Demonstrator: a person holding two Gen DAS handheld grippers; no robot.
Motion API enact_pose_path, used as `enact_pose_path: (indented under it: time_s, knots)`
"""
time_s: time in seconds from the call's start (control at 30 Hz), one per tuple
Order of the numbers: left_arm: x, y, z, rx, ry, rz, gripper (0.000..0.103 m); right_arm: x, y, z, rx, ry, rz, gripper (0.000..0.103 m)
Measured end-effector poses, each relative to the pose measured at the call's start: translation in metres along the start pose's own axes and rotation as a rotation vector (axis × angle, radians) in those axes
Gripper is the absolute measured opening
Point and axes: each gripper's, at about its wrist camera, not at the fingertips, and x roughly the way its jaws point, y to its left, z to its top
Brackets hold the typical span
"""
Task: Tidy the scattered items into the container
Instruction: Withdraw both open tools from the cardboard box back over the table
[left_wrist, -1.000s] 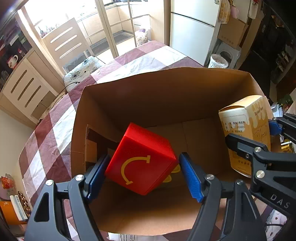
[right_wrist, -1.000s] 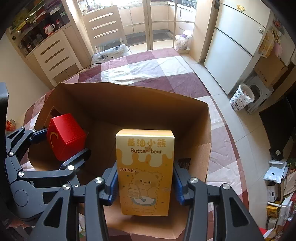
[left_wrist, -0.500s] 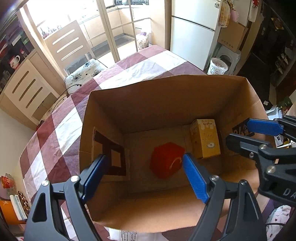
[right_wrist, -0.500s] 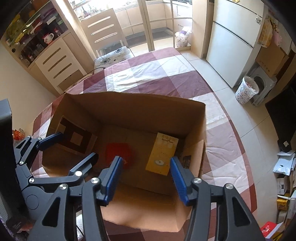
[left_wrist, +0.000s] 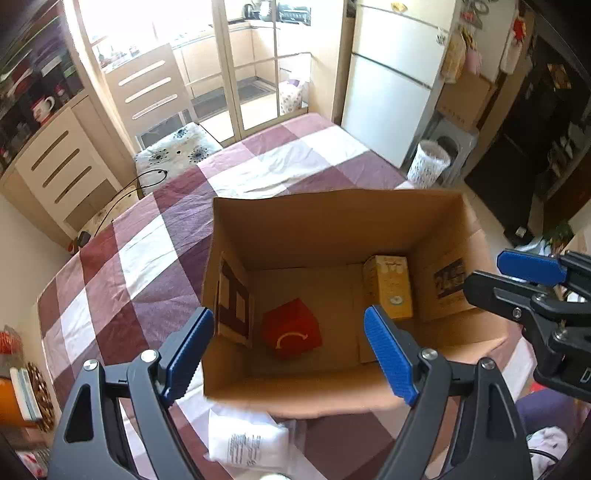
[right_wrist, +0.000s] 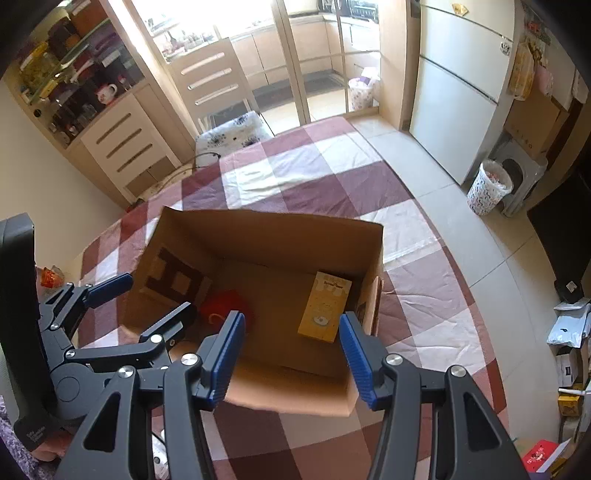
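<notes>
The red box and the yellow box lie on the floor of the cardboard box, mid-frame. The left gripper and right gripper are both open and empty. A white packet at the bottom edge is still out, half cut off.

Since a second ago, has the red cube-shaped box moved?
Yes. The red cube-shaped box has dropped from between the left gripper pads to the floor of the brown cardboard carton, near its patterned left flap.
</notes>
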Motion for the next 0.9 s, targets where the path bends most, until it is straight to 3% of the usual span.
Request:
enact_pose_path:
  time_s: [0.4, 0.9]
  knots:
    - [-0.055, 0.002, -0.046, -0.104, -0.028, -0.027, 0.085, -0.048, 0.023, -0.036, -0.081, -0.019, 0.013, 0.055]
    - [-0.077, 0.009, -0.148, -0.264, 0.037, -0.007, 0.085, -0.049, 0.054, -0.103, -0.179, 0.065, 0.057, 0.055]
